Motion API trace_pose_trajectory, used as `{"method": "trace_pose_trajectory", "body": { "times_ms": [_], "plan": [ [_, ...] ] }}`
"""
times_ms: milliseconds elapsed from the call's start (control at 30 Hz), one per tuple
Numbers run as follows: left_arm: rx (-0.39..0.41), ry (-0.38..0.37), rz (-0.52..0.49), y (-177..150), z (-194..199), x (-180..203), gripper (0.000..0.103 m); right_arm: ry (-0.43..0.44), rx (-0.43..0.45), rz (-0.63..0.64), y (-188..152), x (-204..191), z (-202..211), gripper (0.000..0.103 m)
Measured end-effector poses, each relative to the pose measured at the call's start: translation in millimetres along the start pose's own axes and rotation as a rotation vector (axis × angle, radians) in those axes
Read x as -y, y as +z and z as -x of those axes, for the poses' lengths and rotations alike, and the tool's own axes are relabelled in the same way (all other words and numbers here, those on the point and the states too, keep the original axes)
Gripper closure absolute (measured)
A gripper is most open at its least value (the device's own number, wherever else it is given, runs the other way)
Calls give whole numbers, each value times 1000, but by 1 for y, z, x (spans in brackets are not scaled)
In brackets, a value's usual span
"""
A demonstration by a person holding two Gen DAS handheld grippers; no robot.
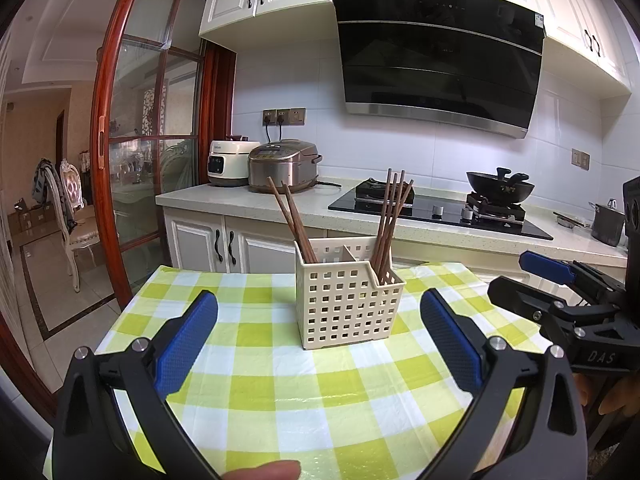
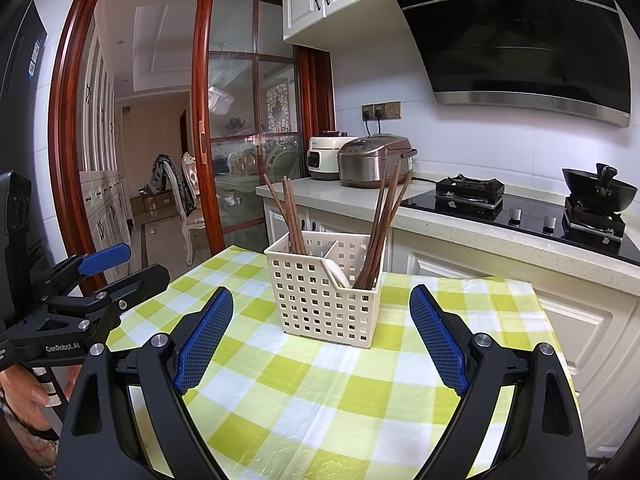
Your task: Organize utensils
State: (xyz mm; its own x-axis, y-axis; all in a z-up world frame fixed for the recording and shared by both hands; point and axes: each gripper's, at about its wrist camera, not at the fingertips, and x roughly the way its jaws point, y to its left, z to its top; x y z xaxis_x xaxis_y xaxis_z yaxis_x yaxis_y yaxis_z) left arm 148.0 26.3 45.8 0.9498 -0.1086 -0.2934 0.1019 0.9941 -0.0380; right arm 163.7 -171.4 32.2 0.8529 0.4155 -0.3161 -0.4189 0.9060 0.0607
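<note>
A cream perforated utensil basket (image 1: pixel 344 304) stands on the green-checked tablecloth (image 1: pixel 280 392), split into compartments. A pair of brown chopsticks (image 1: pixel 290 220) leans in its left rear compartment, and several chopsticks (image 1: pixel 390 220) stand in its right one. The right wrist view shows the basket (image 2: pixel 324 300) with both chopstick groups (image 2: pixel 290 216) (image 2: pixel 384 224) and a white object (image 2: pixel 336 272) in the front part. My left gripper (image 1: pixel 320 320) is open and empty, short of the basket. My right gripper (image 2: pixel 320 320) is open and empty, also short of it.
The right gripper (image 1: pixel 560 292) shows at the left wrist view's right edge; the left gripper (image 2: pixel 88 280) at the right wrist view's left. Behind the table is a counter (image 1: pixel 240 200) with two cookers (image 1: pixel 280 164), a hob (image 1: pixel 440 208) and a wok (image 1: pixel 500 188).
</note>
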Motion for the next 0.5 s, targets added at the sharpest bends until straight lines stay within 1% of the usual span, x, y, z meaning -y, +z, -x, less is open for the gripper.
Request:
{"method": "trace_pose_trajectory", "body": {
  "times_ms": [500],
  "plan": [
    [1, 1, 0, -1, 1, 0, 5, 4, -2, 0, -2, -1, 0, 18]
  ]
}}
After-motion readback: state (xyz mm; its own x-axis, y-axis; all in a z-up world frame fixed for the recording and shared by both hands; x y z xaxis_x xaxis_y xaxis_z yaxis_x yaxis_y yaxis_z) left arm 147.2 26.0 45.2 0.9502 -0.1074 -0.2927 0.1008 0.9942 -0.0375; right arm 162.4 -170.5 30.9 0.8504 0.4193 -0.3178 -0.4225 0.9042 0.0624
